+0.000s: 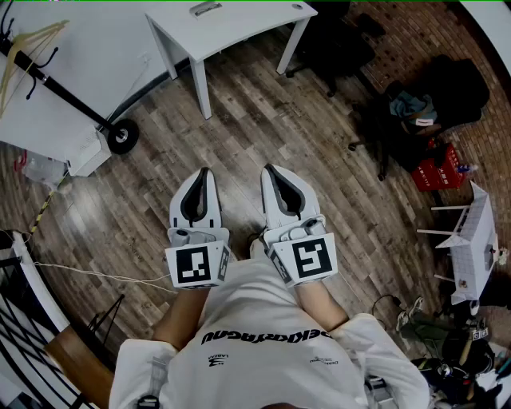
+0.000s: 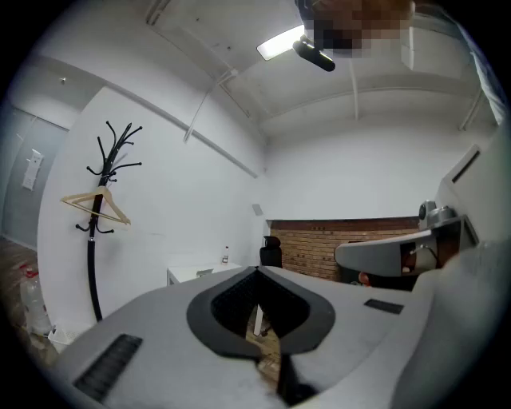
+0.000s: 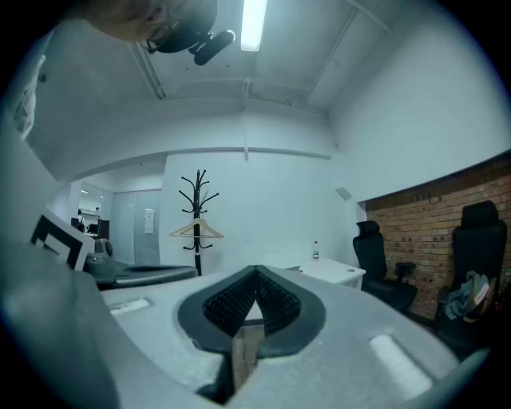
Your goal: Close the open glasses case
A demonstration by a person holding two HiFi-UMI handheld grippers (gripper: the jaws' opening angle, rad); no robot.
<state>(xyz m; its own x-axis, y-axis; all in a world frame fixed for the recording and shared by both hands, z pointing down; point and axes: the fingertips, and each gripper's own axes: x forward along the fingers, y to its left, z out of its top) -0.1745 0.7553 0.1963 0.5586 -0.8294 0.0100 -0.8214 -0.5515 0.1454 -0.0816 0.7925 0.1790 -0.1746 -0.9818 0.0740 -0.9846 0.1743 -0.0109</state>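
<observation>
No glasses case can be made out in any view. A small grey object (image 1: 206,8) lies on the white table (image 1: 239,28) at the far side; it is too small to identify. My left gripper (image 1: 201,174) and right gripper (image 1: 270,171) are held side by side close to the person's body, over the wooden floor, well short of the table. In the left gripper view the left gripper (image 2: 257,272) has its jaws meeting at the tips with nothing between them. The right gripper (image 3: 255,272) in the right gripper view looks the same, shut and empty.
A black coat stand (image 1: 76,104) with a wooden hanger (image 1: 28,44) is at the left by a white wall. Black office chairs (image 1: 339,44) stand at the back right. A red crate (image 1: 437,169) and a white rack (image 1: 473,240) sit at the right.
</observation>
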